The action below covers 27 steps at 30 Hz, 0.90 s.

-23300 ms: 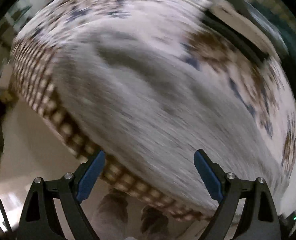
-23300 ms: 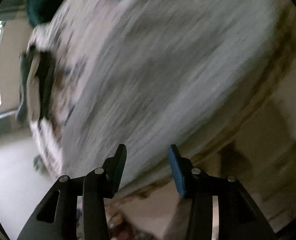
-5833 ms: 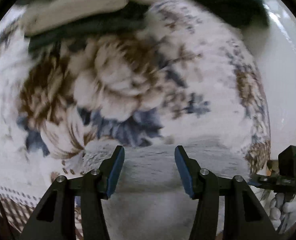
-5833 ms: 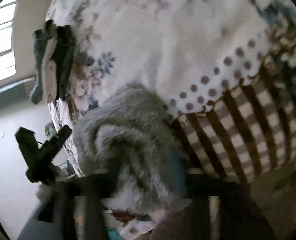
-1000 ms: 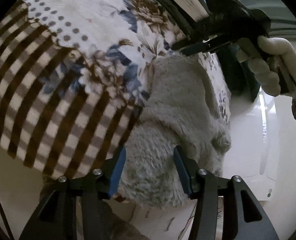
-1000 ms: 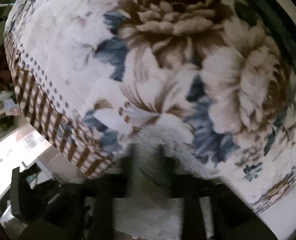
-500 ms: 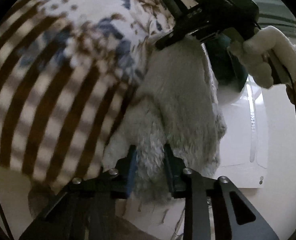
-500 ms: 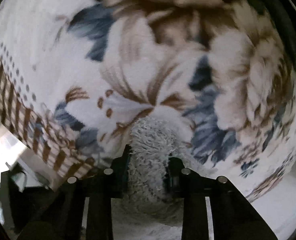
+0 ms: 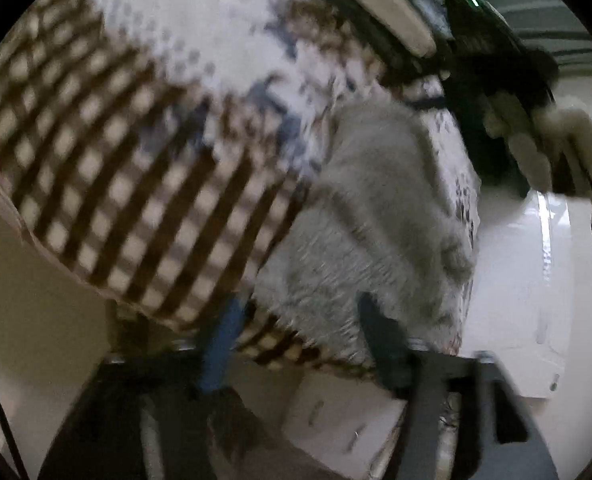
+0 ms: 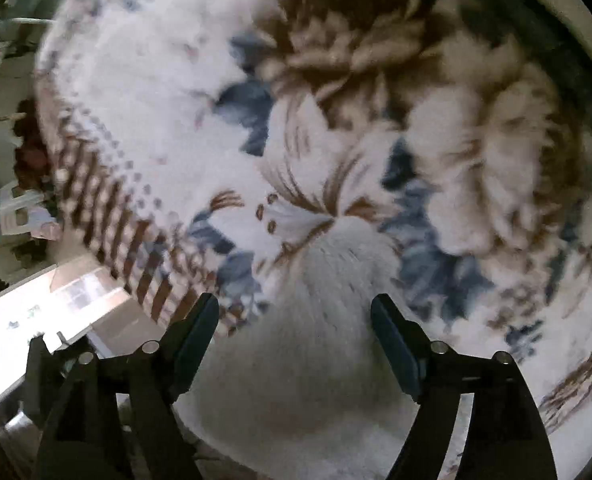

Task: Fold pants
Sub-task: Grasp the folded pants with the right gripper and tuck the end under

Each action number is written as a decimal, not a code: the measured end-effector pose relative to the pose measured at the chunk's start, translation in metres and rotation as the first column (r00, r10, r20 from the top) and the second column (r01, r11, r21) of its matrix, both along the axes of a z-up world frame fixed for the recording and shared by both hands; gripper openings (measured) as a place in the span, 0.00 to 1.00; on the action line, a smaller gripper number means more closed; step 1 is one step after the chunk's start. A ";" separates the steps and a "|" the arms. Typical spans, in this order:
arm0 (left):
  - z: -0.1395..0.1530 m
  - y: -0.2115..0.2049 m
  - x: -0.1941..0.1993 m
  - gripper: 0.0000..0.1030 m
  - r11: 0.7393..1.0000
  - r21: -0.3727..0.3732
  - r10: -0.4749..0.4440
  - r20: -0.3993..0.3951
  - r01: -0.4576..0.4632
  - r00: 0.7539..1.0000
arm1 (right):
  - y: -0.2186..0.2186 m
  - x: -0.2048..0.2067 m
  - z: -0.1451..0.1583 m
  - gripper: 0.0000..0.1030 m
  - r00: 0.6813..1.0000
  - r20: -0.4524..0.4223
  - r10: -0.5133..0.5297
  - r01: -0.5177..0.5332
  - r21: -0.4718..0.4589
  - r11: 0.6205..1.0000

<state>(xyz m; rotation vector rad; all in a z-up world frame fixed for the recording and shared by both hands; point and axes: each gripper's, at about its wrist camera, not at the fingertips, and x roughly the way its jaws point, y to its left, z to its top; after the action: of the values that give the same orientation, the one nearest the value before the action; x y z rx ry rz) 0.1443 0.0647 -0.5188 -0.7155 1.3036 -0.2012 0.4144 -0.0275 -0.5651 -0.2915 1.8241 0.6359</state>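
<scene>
pants (image 9: 379, 216) lie on the blanket (image 9: 144, 152), at its edge.

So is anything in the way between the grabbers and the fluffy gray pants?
Nothing visible is. The gray pants lie bare on the flowered blanket, right in front of the open right gripper. The open left gripper also faces the pants directly.

left tool (image 9: 299, 336) spread; right tool (image 10: 296, 336) spread

Legible text, labels, brands, numbers, signs: none found in either wrist view; both views blurred.
</scene>
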 end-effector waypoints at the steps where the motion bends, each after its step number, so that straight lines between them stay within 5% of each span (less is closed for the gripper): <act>1: 0.007 -0.003 0.002 0.67 1.000 -0.004 0.011 0.017 -0.011 1.000 | -0.013 -0.004 0.009 0.78 1.000 0.025 -0.005 0.005 0.002 1.000; 7: 0.016 -0.054 0.009 0.67 0.996 -0.088 0.013 0.017 -0.012 1.000 | -0.149 -0.028 0.041 0.78 0.974 0.118 -0.193 0.205 -0.100 0.974; 10: 0.004 -0.085 0.004 0.67 0.990 -0.142 0.014 -0.008 -0.015 1.000 | -0.207 -0.044 0.018 0.78 0.938 0.040 -0.345 0.348 -0.110 0.931; 12: -0.005 -0.103 -0.001 0.67 0.985 -0.166 0.031 -0.035 -0.036 0.999 | -0.238 -0.063 -0.015 0.78 0.888 -0.109 -0.446 0.440 -0.071 0.895; 14: -0.020 -0.123 -0.007 0.67 0.969 -0.228 0.073 -0.091 -0.092 0.993 | -0.251 -0.080 -0.036 0.68 0.852 -0.171 -0.494 0.491 -0.064 0.869; 16: -0.033 -0.139 -0.012 0.67 0.952 -0.268 0.114 -0.129 -0.146 0.985 | -0.264 -0.093 -0.045 0.38 0.817 -0.175 -0.550 0.556 -0.017 0.831; 18: -0.047 -0.151 -0.013 0.65 0.939 -0.278 0.164 -0.149 -0.201 0.975 | -0.273 -0.100 -0.046 0.34 0.777 -0.189 -0.601 0.615 0.021 0.788; 20: -0.054 -0.160 -0.020 0.56 0.940 -0.246 0.210 -0.131 -0.236 0.969 | -0.282 -0.104 -0.040 0.31 0.743 -0.195 -0.640 0.660 0.059 0.749; 22: -0.054 -0.167 -0.022 0.17 0.968 -0.165 0.178 -0.094 -0.191 0.980 | -0.293 -0.103 -0.031 0.27 0.731 -0.181 -0.658 0.677 0.071 0.733; 27: -0.077 -0.164 -0.029 0.20 0.988 -0.113 0.083 -0.172 -0.103 0.982 | -0.324 -0.091 -0.017 0.28 0.748 -0.117 -0.653 0.662 0.068 0.746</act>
<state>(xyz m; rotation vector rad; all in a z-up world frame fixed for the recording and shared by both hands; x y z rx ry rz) 0.1150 -0.0993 -0.5958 -0.9110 1.4228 -0.1480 0.3239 -0.3514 -0.5825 0.4609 1.8045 0.2338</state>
